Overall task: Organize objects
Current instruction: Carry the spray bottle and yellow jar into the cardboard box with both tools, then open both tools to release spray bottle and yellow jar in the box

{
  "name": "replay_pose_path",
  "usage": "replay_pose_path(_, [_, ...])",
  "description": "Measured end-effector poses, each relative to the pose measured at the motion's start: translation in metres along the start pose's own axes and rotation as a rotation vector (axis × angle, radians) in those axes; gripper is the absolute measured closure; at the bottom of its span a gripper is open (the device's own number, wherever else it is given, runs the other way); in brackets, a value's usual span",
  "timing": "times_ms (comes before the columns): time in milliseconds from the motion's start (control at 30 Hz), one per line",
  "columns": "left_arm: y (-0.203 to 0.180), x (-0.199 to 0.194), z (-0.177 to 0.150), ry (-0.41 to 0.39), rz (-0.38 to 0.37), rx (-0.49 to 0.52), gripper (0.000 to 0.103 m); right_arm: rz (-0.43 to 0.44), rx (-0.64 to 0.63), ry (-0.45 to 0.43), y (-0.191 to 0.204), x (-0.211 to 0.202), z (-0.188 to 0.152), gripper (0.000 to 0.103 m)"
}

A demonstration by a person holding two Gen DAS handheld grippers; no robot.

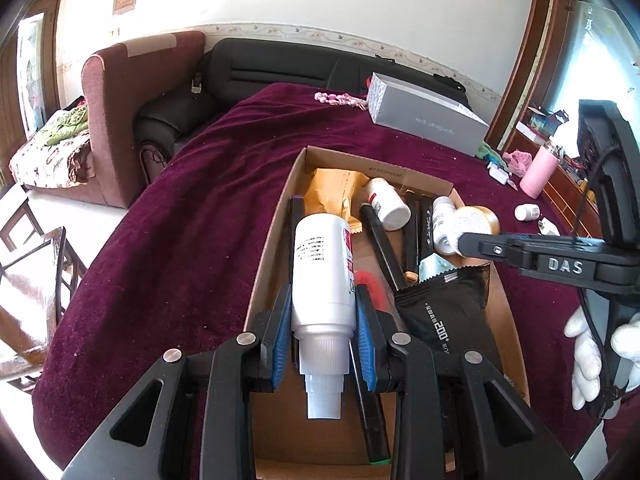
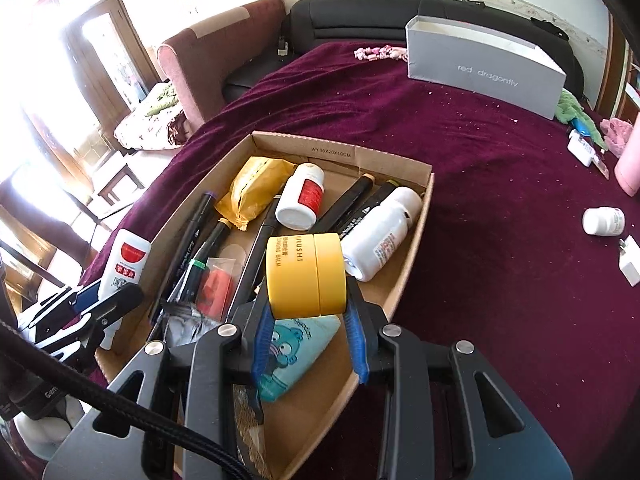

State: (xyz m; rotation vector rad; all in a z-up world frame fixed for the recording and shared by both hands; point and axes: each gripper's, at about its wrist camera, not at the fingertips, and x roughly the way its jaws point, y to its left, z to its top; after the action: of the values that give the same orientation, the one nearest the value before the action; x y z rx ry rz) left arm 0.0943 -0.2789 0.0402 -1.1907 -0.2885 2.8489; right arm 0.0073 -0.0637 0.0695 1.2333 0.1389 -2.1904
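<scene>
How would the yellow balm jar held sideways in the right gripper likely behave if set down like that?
The yellow jar is round and lies on its side in the right gripper, so it may roll. Its smooth, glossy wall could slip. It looks rigid, unlikely to deform.

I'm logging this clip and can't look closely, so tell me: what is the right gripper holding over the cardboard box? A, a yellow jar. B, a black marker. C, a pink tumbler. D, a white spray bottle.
A: in the right wrist view the right gripper has its blue pads closed on the sides of the yellow jar, above the cardboard box; the white spray bottle is in the left gripper.
</scene>
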Motion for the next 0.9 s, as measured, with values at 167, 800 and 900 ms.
replay_pose_path(167, [-0.003,0.011,0.0,0.026,-0.009,0.008,0.078,0.01,0.002,0.033,0.003,0.017,0.007,0.073])
replay_pose_path(800, [0.001,0.023,-0.005,0.03,0.007,-0.02,0.077,0.019,-0.052,0.09,0.03,0.056,0.024,0.073])
replay_pose_path(900, [0.007,0.024,-0.004,0.035,0.0,-0.054,0.074,0.022,-0.069,0.09,0.038,0.06,0.025,0.073])
